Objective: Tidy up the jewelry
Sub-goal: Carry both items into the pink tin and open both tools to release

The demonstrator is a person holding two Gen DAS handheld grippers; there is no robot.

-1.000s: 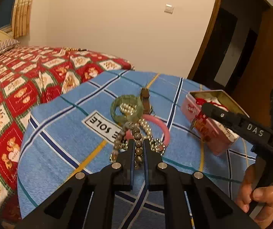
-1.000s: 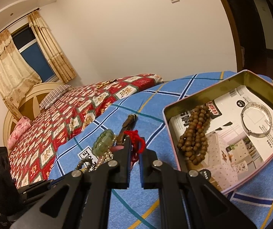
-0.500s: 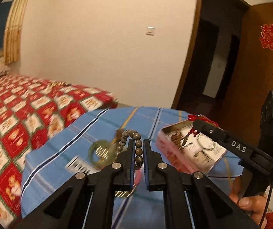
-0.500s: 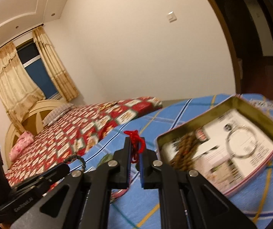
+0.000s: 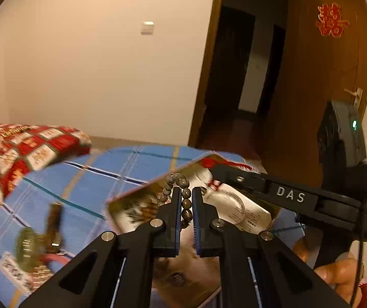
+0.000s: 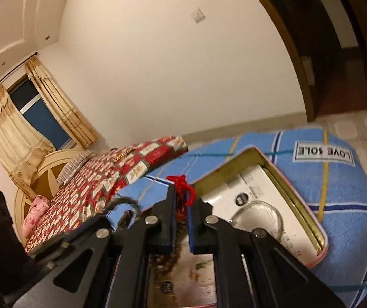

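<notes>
My left gripper (image 5: 184,192) is shut on a grey-brown bead bracelet (image 5: 180,190) and holds it over the open tin box (image 5: 132,197). My right gripper (image 6: 182,192) is shut on a red string bracelet (image 6: 183,187), also above the tin box (image 6: 296,200). The right gripper shows in the left wrist view (image 5: 214,165) with the red string at its tip. A silver bangle (image 6: 260,215) and brown beads lie inside the tin. A green bangle (image 5: 26,243), a pink bangle and pearls lie blurred on the blue cloth at the left.
The tin sits on a round table under a blue checked cloth (image 6: 337,184). A bed with a red patterned cover (image 6: 101,179) stands behind it. A brown clasp piece (image 5: 53,220) lies by the green bangle. An open door (image 5: 337,77) is at the right.
Both grippers have moved from the jewelry pile to above the tin box, carrying their bracelets. The left gripper lifted the bead bracelet off the cloth.
</notes>
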